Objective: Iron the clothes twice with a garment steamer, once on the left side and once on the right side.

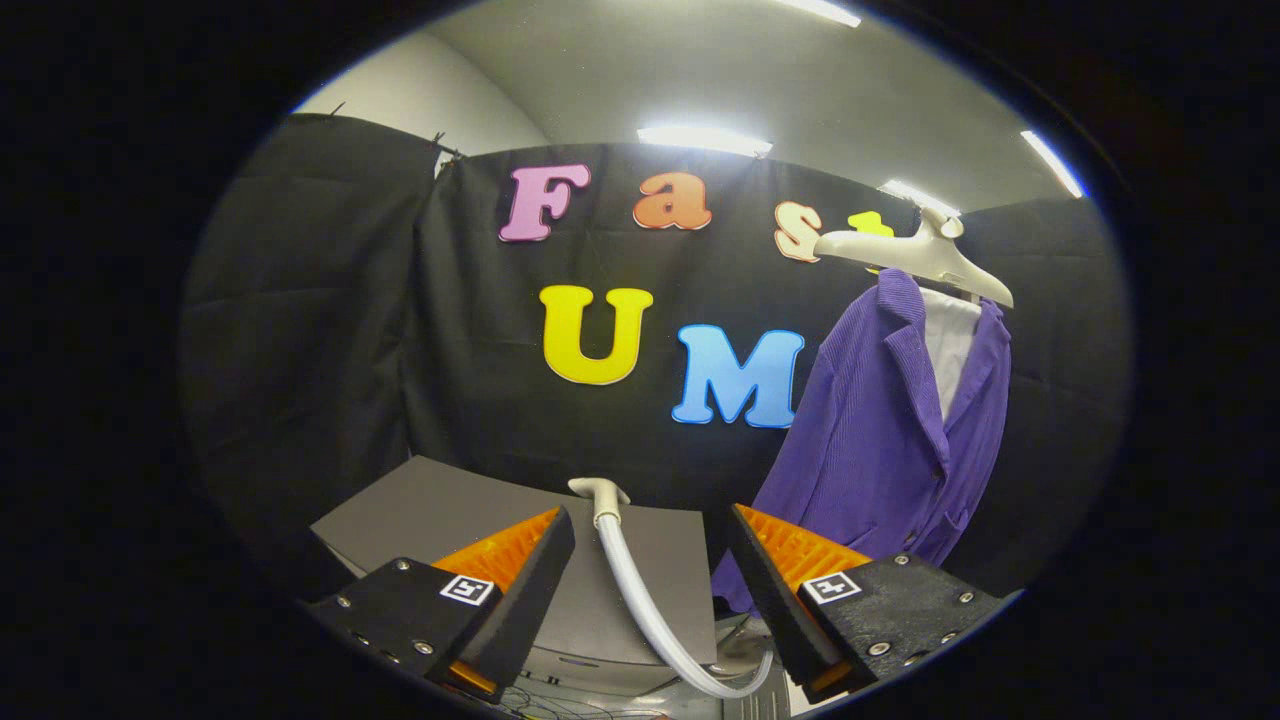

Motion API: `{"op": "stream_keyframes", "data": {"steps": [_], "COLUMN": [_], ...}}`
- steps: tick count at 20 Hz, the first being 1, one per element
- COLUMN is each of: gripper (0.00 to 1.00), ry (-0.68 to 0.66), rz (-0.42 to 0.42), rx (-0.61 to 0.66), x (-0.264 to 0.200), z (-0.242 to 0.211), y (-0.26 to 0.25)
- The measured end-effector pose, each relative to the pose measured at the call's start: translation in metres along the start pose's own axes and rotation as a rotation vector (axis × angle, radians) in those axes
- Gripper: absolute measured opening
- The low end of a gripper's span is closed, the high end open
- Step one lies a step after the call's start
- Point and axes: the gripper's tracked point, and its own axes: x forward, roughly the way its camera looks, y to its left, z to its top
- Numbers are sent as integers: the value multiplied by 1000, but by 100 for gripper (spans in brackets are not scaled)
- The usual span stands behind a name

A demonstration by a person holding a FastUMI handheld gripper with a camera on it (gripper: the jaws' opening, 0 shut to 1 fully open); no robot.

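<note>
Gripper view, looking forward along the two fingers. The gripper [650, 575] has its fingers spread wide with nothing held between them; each finger carries one small square black-and-white marker on its upper face, two markers in all.

One pale, flexible ribbed steamer hose [645, 600] runs through the gap between the fingers. Its curved upper end rises just ahead of the fingertips, and the hose then sweeps down and toward the right finger, looping near the base of that finger. It touches neither finger. The steamer head itself cannot be made out.

One flat grey rectangular panel [420, 515] lies just ahead of the fingers, behind the hose and partly hidden by the left finger; whether it is a counter top or part of the steamer unit cannot be told.

One purple ribbed-fabric jacket [880, 440] hangs well beyond the right finger, to the right of the gap, against the black cloth booth wall [330, 330]. Its front faces the camera, its lapels are open, and its lower hem drops behind the right finger. One white garment [948, 345] shows at the open neck inside the jacket. Both hang from one cream plastic hanger [915, 255], tilted with its right shoulder lower.

Four bright ceiling light strips [705, 140] show above the wall.
</note>
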Motion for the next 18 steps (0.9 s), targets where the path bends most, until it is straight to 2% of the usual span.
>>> {"op": "stream_keyframes", "data": {"steps": [6, 10, 18], "gripper": [95, 95, 96], "ry": [183, 311, 580], "rz": [13, -15, -38], "rx": [72, 45, 89], "x": [104, 172, 247], "z": [-1, -17, -86], "y": [37, 45, 52]}}
